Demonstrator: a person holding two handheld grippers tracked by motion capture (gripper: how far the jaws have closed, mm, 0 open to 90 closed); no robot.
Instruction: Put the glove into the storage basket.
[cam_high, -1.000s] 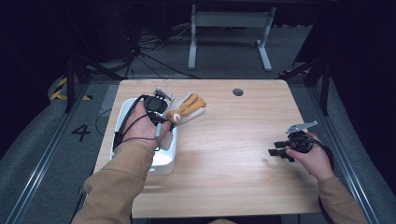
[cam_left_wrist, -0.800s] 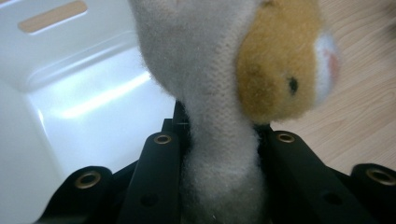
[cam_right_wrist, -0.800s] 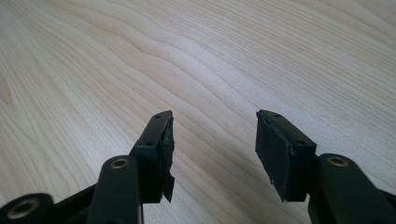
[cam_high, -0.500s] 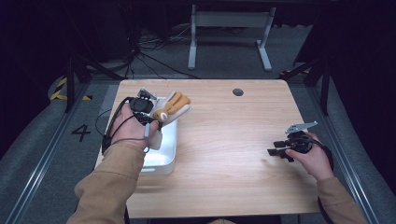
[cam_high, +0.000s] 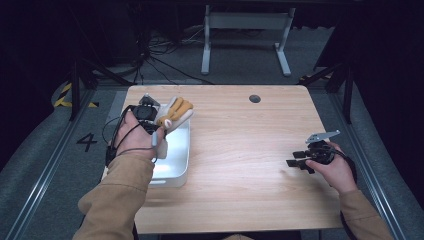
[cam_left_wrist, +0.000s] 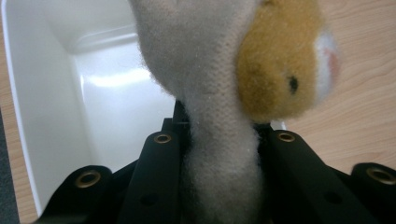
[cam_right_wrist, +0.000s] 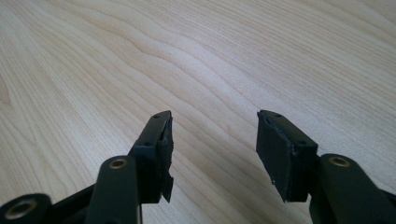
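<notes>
A soft plush toy (cam_high: 176, 113), cream with an orange-brown patch, hangs over the far end of a white bin (cam_high: 179, 159) at the table's left. My left gripper (cam_high: 159, 124) is shut on the plush toy (cam_left_wrist: 219, 93); its black jaws pinch the cream fabric from both sides. Below the toy lies the bin's white inside (cam_left_wrist: 93, 102). Near the table's right edge my right gripper (cam_high: 292, 159) rests low over the wood, open. In the right gripper view its fingertips (cam_right_wrist: 156, 140) stand well apart with bare wood between them.
The wooden table (cam_high: 240, 150) has a small dark round hole (cam_high: 254, 98) near its far edge. A metal frame leg (cam_high: 245, 30) and cables lie on the floor behind. Dark rails run along both sides of the table.
My left gripper has carried the plush toy leftward and a bit nearer, from over the bin's right rim to above its far end. The right gripper has stayed put.
</notes>
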